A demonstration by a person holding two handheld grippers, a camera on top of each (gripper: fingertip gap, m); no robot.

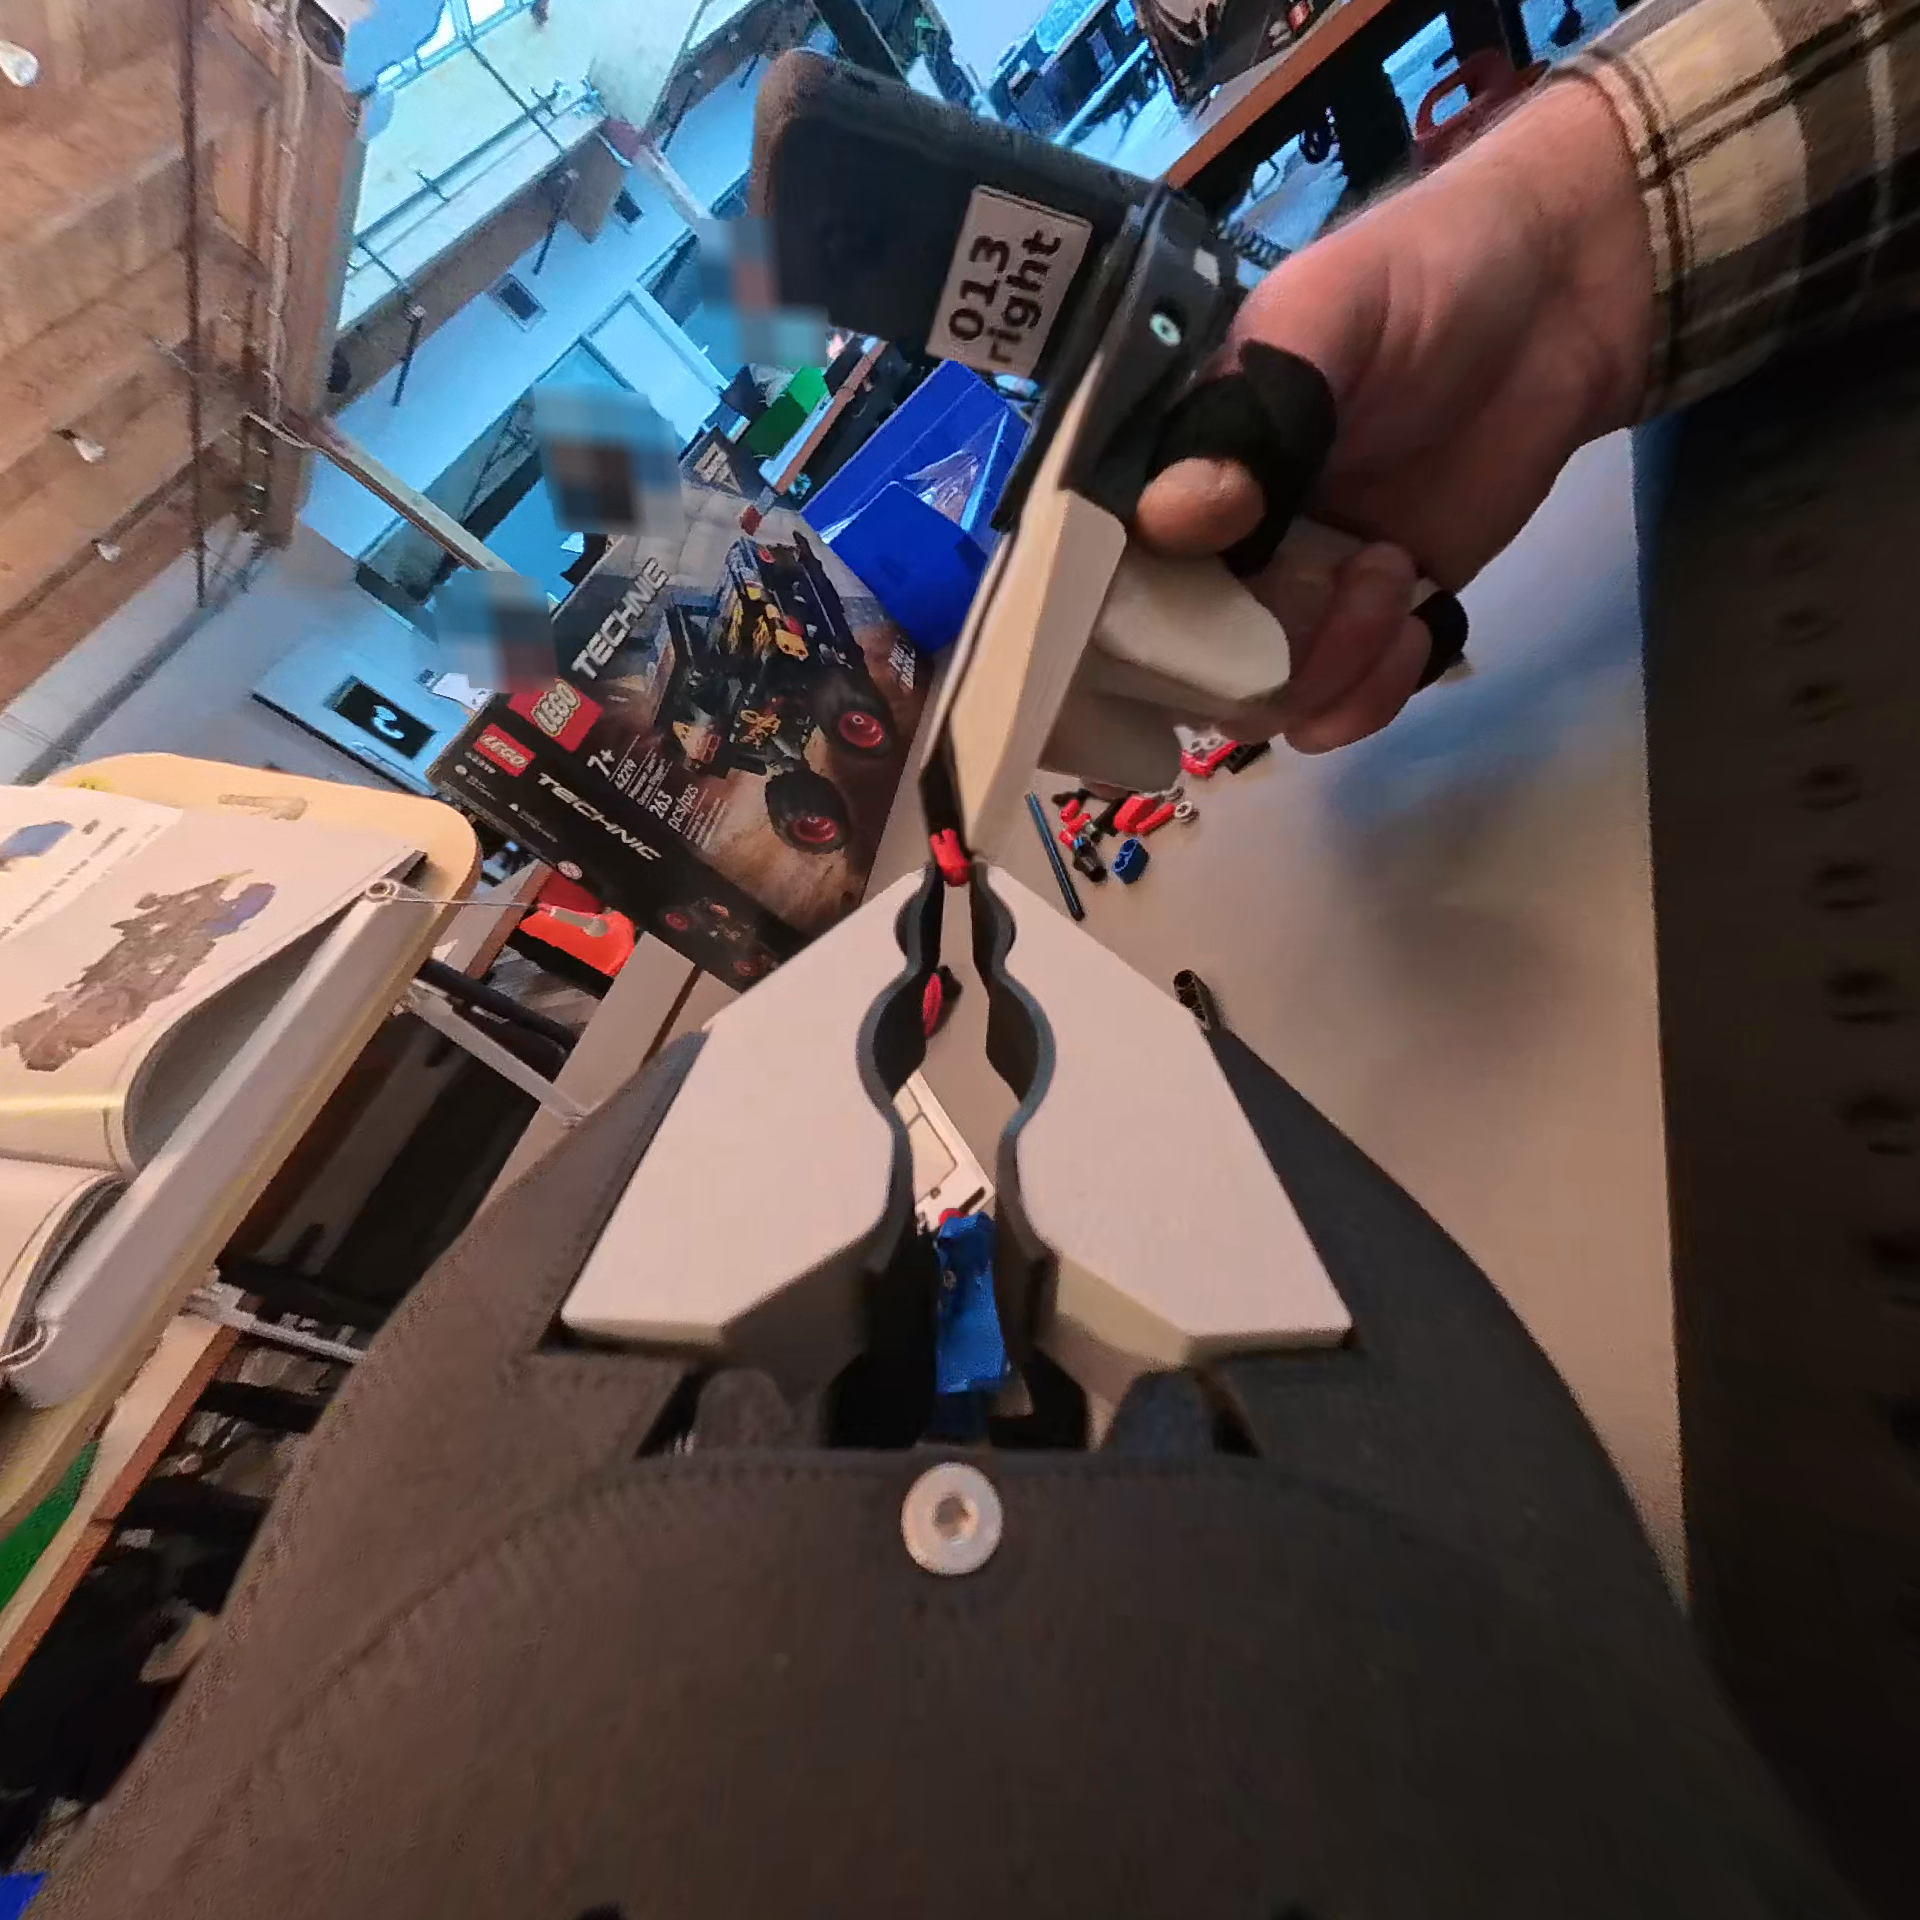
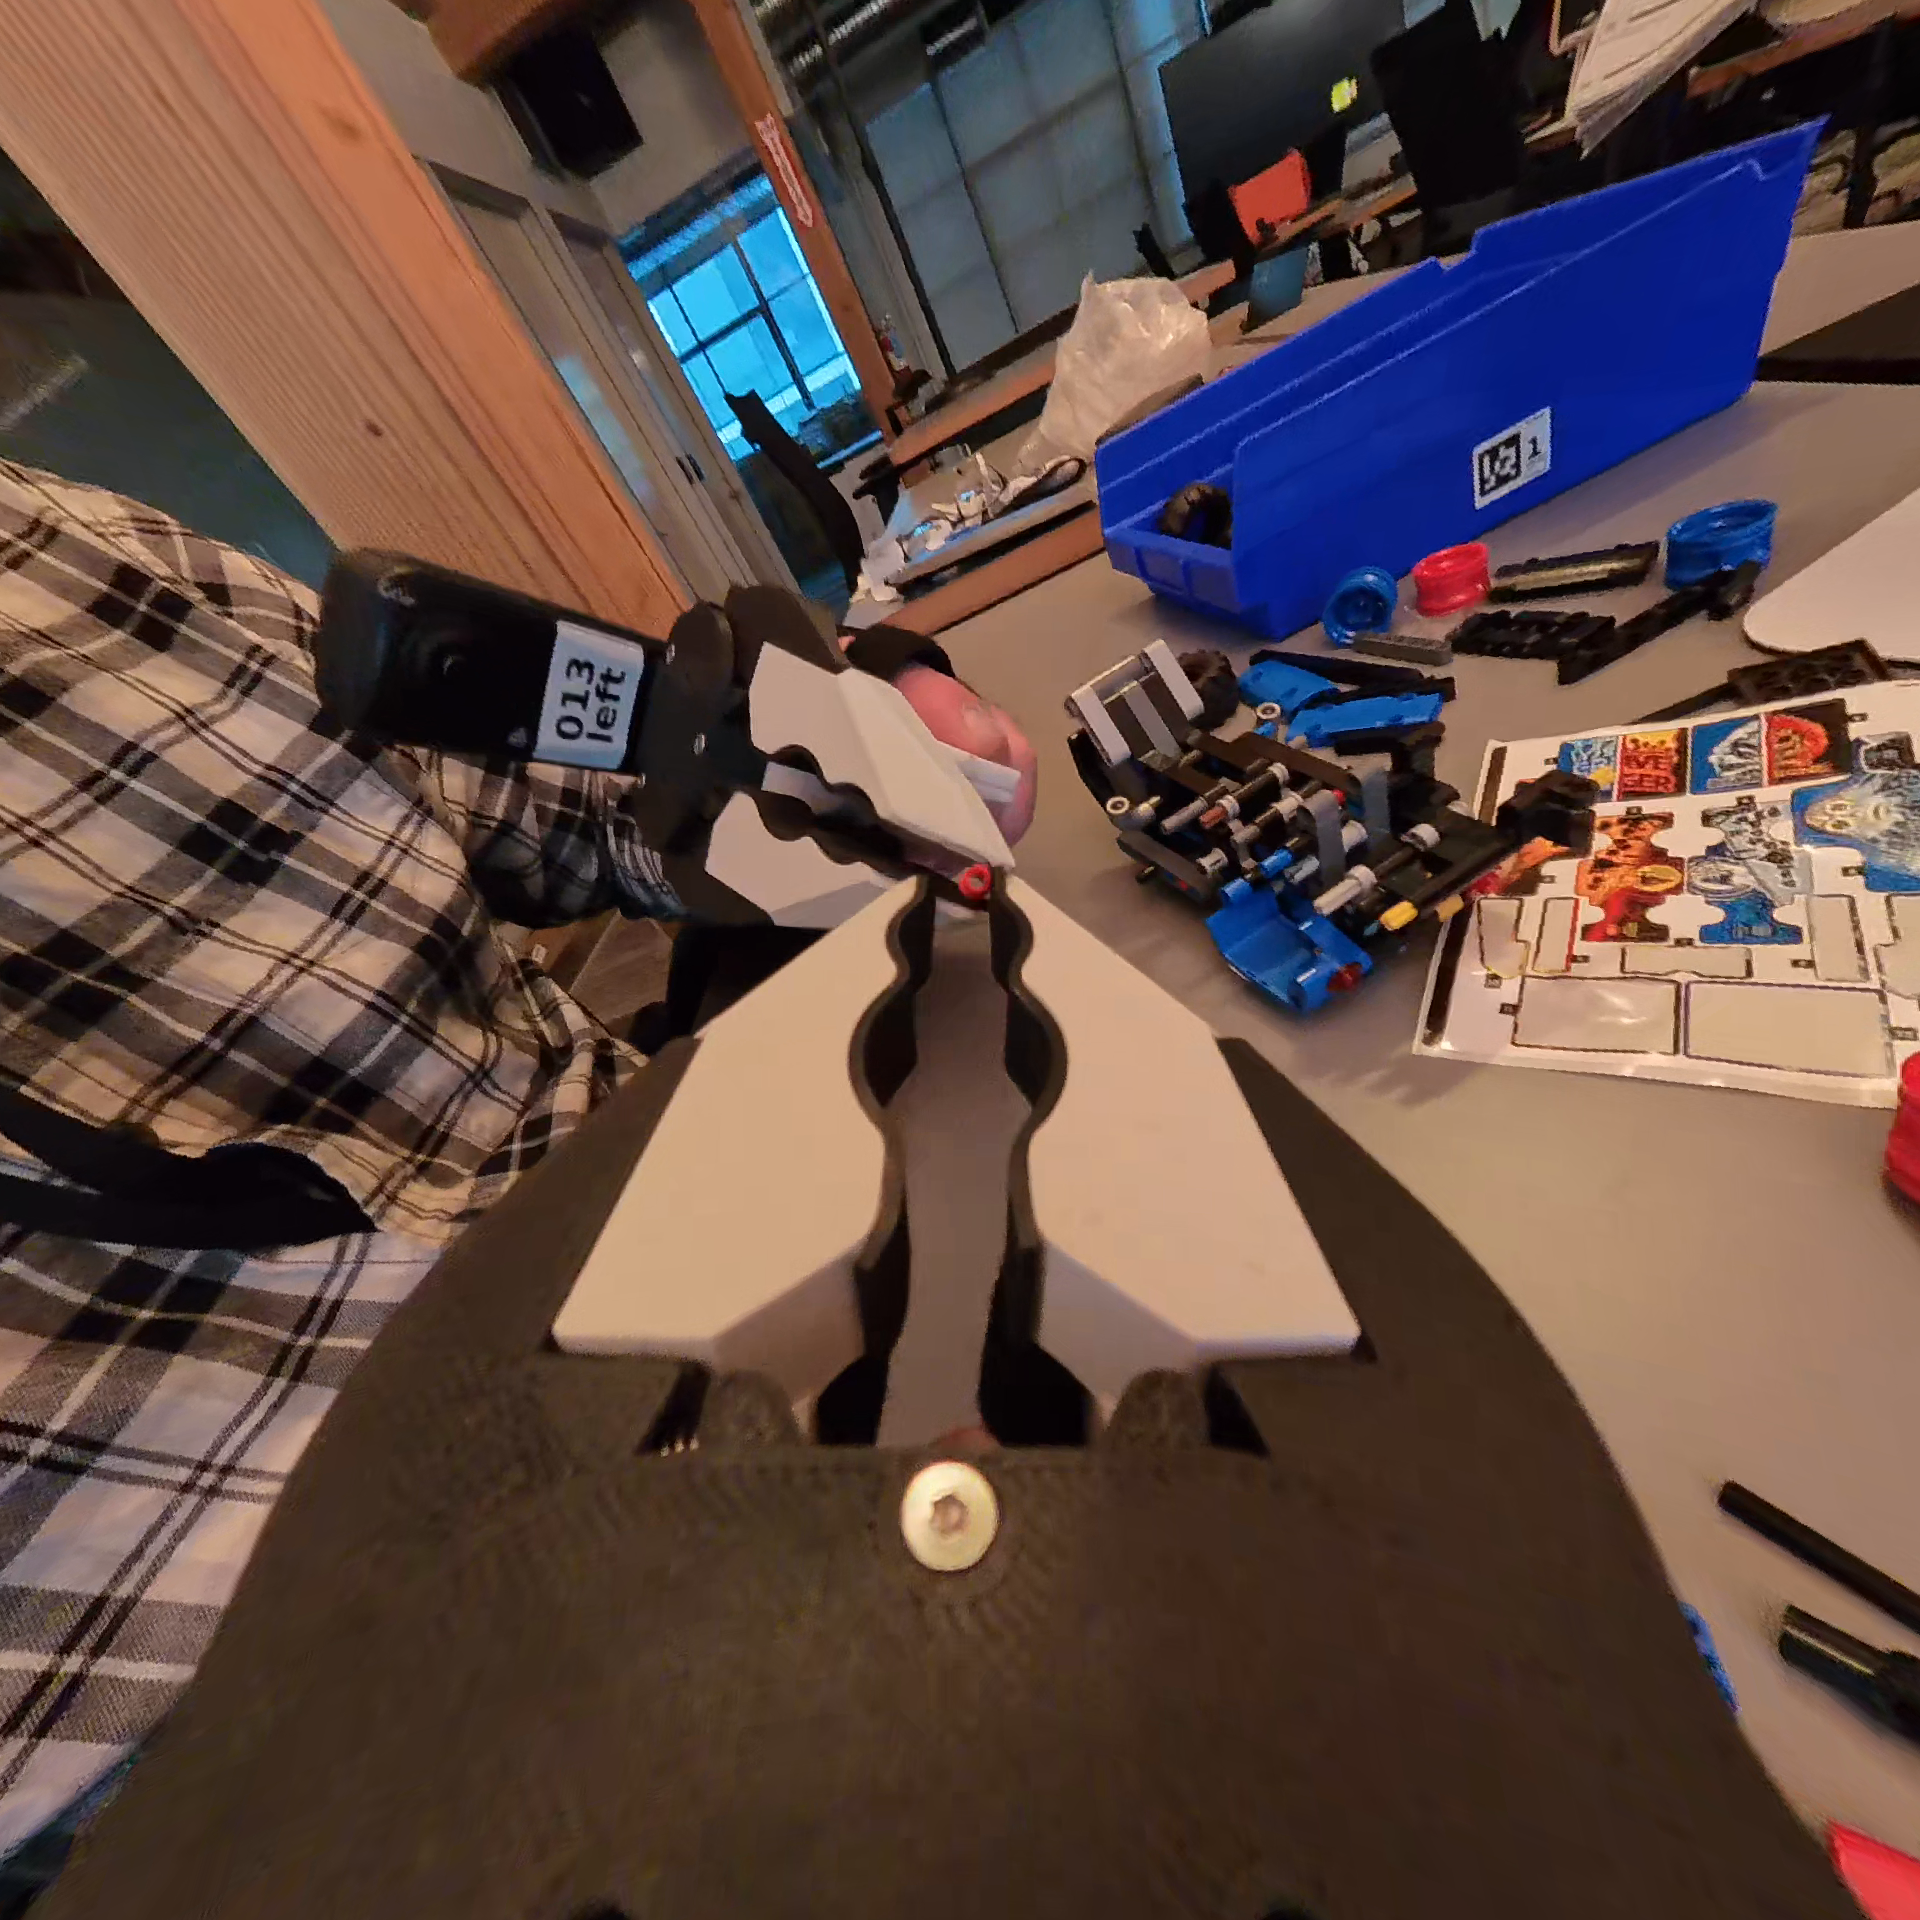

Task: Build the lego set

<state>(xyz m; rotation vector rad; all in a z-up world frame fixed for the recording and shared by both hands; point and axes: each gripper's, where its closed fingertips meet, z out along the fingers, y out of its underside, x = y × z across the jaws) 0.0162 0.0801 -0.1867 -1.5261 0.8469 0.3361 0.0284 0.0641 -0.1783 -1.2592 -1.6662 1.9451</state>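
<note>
Nearest the lens in the right wrist view: right gripper (image 2: 958, 885), raised above the counter (image 2: 1351, 1299), tips closed on a small red bush (image 2: 974, 883). Held by a hand (image 1: 1455, 436) with a plaid sleeve.

Meeting the bush from the left of that view: left gripper (image 1: 954, 878), tips pinched on a thin black rod (image 1: 940, 935) lying along the gap between its pads. Upper end of the rod touching the bush; whether already inside the bush, cannot tell. Second hand (image 2: 977, 748) behind this gripper, mostly hidden.

Right of the bush, resting on the counter: part-built model (image 2: 1299, 842) in black, grey and blue, not touched by either gripper.

Right of the bush and just past the model: sticker sheet (image 2: 1714, 883), lying flat, one black arm of the model overlapping its edge.

Beyond the bush, up and to the right: long blue bin (image 2: 1455, 447) with a black wheel inside its near end; in front of the bin, blue and red wheel hubs (image 2: 1449, 577) and loose black beams.

Below and right of the bush, at the frame edge: two black sticks (image 2: 1818, 1558).

In the left wrist view, left of the bush: set box (image 1: 686, 748), propped at a tilt. Farther left of the bush: open booklet (image 1: 156, 935) on a stand. Just right of the bush: scattered red, black and blue parts (image 1: 1117, 831) on the counter.
</note>
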